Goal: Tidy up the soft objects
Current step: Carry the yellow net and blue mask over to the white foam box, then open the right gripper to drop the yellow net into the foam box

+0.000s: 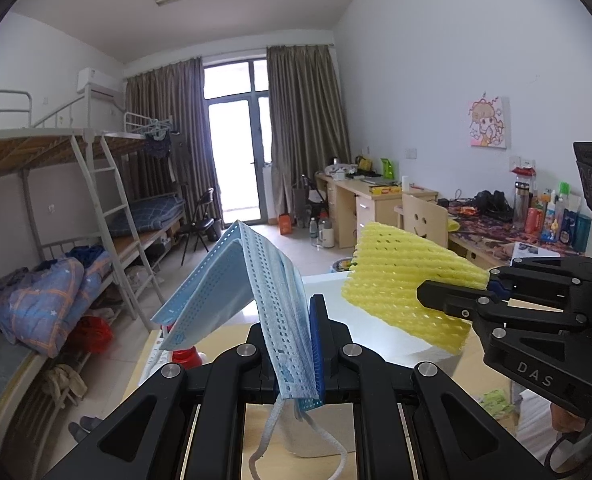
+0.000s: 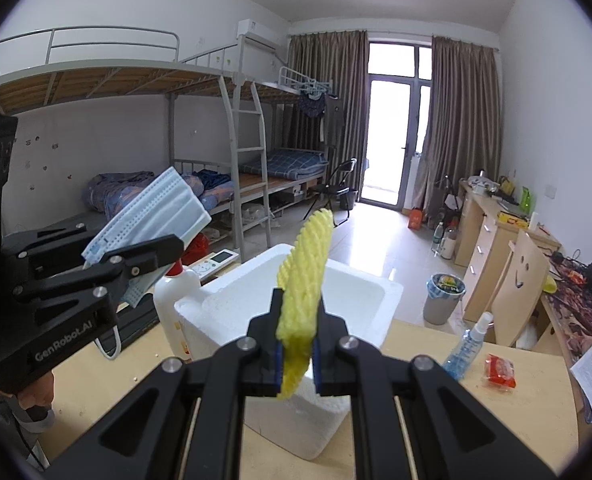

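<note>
Right hand-held gripper point(image 2: 298, 354) pinching yellow foam net point(image 2: 302, 280) sits just before white foam box point(image 2: 390, 294), net's long axis upright; left hand-held gripper point(image 1: 296, 364) pinching blue face mask point(image 1: 235, 280) hangs left of box, equally near.

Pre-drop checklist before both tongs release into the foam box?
1. Left tongs shut on mask: ok.
2. Right tongs shut on yellow net: ok.
3. Foam box open, no lid: ok.
4. Net over the box opening: ok in the right wrist view.
5. Mask over the box opening: not ok; in the right wrist view it sits left of the box, above the white bottle.
6. Mask ear loops clear of the tongs: cannot tell; they dangle below the fingers.
</note>
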